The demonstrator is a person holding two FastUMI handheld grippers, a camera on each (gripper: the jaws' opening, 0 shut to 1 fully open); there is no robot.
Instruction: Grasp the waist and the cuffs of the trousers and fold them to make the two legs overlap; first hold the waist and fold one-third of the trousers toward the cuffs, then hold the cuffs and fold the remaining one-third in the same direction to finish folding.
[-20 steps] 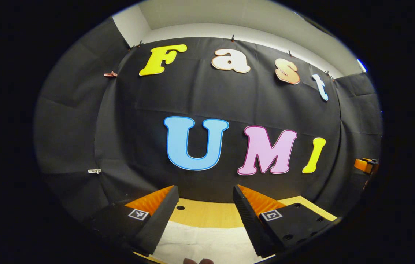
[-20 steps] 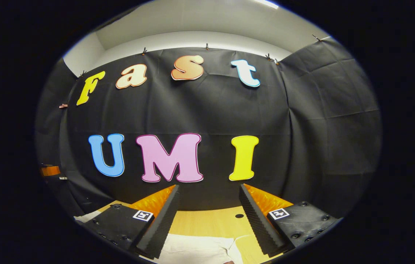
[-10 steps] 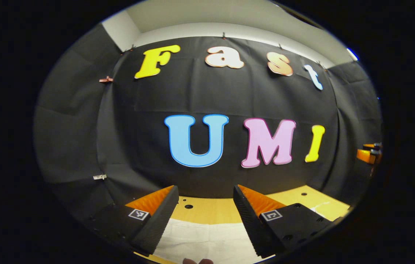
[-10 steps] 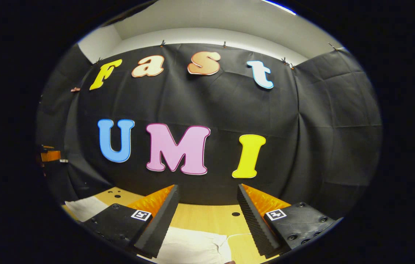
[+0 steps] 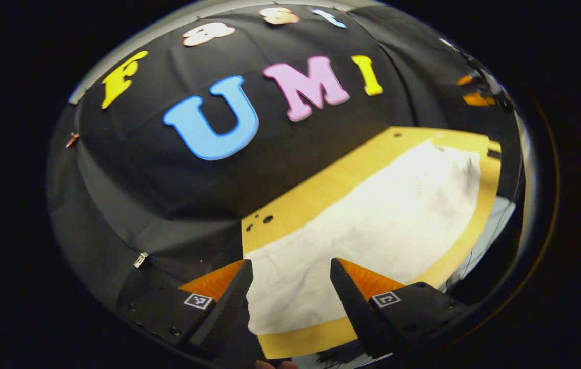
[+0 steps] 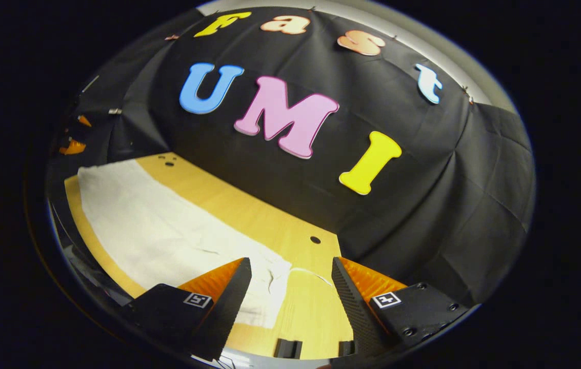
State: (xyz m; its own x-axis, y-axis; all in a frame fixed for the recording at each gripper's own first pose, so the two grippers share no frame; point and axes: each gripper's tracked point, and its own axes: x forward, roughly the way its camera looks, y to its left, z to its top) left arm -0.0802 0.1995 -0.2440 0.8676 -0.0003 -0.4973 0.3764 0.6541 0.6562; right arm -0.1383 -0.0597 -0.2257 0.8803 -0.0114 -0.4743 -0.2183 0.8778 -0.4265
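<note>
1. Both grippers, left gripper [image 5: 290, 287] and right gripper [image 6: 290, 287], hovered with fingers spread, holding nothing.
2. Below them, white trousers [image 5: 372, 225] lay flat across the wooden table [image 6: 249, 210].
3. Folding seemingly hadn't begun; next, each end needs gripping.

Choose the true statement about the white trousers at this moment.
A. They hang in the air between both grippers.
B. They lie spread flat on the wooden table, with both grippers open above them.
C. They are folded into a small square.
B: the trousers lie flat on the table, with the left gripper and right gripper open and holding nothing.
</note>
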